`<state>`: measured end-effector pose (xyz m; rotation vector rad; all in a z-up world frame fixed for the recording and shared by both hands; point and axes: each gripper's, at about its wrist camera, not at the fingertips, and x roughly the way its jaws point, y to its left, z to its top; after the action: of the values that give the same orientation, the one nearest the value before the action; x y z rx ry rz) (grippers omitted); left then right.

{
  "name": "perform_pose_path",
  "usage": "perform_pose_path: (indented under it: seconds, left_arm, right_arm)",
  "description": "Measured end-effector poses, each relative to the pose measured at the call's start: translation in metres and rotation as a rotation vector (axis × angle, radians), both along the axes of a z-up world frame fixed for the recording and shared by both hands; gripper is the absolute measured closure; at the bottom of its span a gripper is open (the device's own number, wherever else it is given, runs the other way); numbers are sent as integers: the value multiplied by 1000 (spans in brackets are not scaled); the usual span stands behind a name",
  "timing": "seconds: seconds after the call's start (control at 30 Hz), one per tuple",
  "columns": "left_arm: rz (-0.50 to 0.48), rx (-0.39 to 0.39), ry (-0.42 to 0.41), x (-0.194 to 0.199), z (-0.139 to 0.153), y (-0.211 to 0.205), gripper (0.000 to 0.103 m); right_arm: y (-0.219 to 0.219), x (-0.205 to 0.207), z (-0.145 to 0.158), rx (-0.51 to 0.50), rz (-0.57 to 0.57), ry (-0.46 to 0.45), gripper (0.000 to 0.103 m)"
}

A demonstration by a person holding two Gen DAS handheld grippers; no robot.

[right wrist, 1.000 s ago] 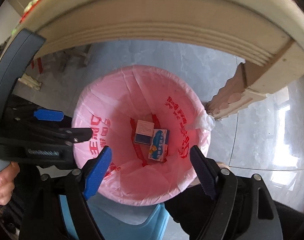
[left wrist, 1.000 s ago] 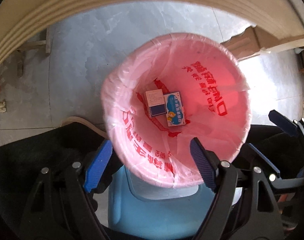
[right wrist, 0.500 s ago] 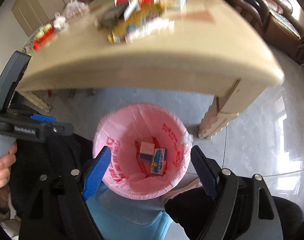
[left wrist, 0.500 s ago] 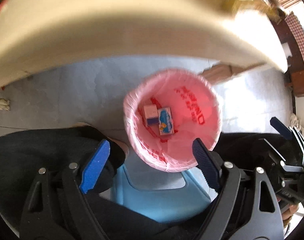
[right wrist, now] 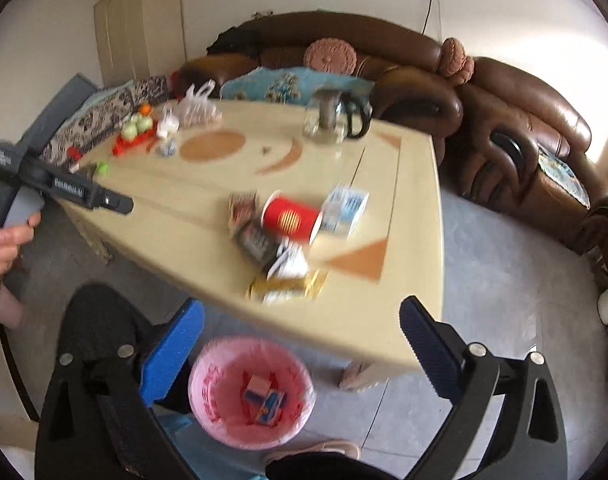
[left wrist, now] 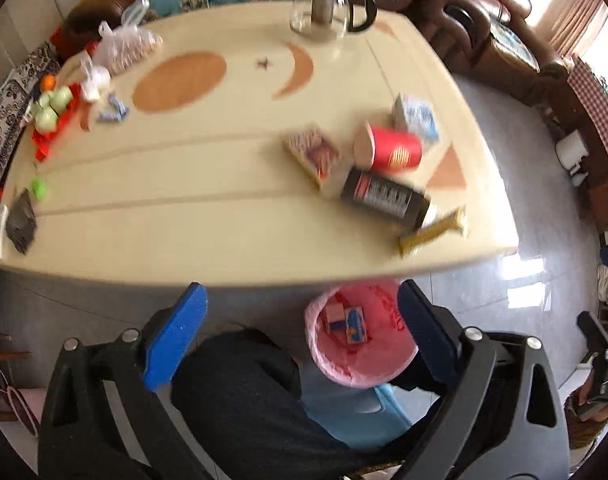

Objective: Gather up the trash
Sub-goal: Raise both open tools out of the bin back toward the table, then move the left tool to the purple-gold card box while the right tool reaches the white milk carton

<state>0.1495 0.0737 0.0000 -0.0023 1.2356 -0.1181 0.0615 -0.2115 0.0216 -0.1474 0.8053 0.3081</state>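
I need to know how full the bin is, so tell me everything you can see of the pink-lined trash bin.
The trash bin is a round pail lined with a thin pink plastic bag printed with red characters, its edge folded over the rim. It stands upright on the grey floor by the near edge of the cream table. Two small boxes lie side by side at its bottom; otherwise it looks nearly empty. Neither gripper touches it.

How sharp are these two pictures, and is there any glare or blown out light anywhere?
Left wrist view: motion blur smears the red cup and dark bottle; glare patches on the floor at right. Right wrist view: blurrier overall, the gold wrapper streaked, window light blown out at the right edge; fisheye bends the table edge in both.
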Motion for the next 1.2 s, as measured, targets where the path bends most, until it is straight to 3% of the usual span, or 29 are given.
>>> perform_pose_path:
  seconds: [0.17,0.5,0.83,1.2]
  left_arm:
    - [4,18,12,30,25,-10,10]
    - [21,26,53,92,37,-34,10]
    - [42,36,110,143,13,-43,10]
    - [83,17,202,177,-38,-34,10]
  right_arm:
    - [0,38,42,-10,-13,-10,7]
    - [-24,127,68,79,-107,35,7]
    - [-42,197,51,139,-175,109,7]
    - [-23,246,0,142,-157,204,7]
